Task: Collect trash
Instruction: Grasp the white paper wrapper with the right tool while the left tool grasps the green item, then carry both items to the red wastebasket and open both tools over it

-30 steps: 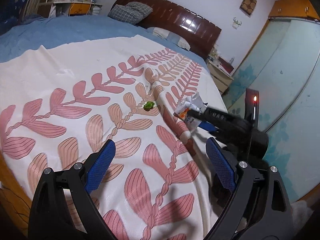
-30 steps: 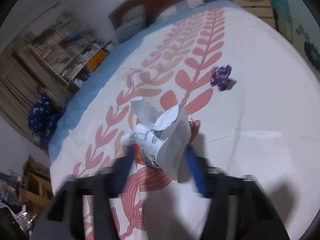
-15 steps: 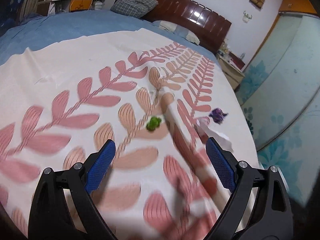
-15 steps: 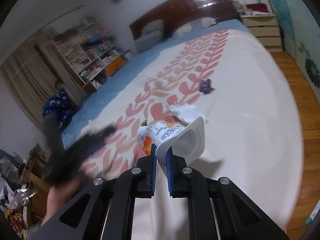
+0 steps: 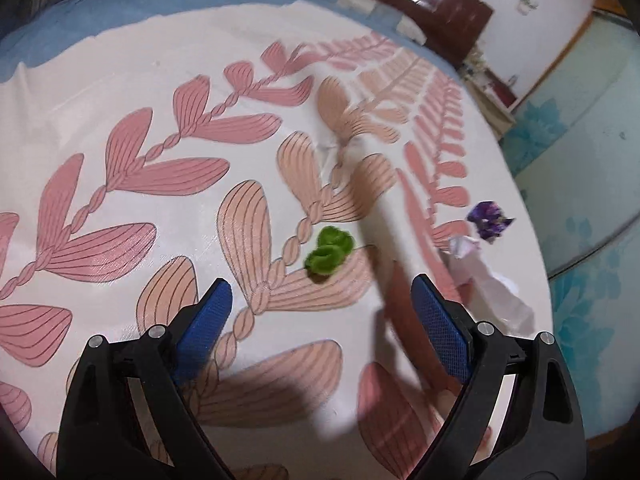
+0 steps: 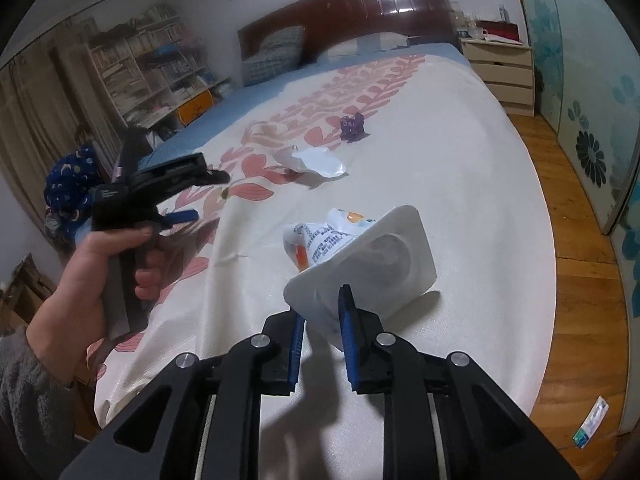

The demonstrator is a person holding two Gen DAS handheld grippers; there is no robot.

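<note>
While my right gripper [image 6: 322,318], jaws easing apart, straddles the flimsy, crushable yogurt cup [image 6: 360,264] at its stiffer rim, I judge it light; my left gripper [image 5: 320,312] stands wide open.

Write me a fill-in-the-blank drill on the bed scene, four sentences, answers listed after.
1. The crumpled wad lying just ahead of the open left tongs is ____ in colour.
2. The right tongs, their jaws opening, have a white plastic ____ between them.
3. The small purple wrapper lies on the ____.
4. The headboard behind the pillows is dark ____.

Answers: green; cup; bed; brown
</note>
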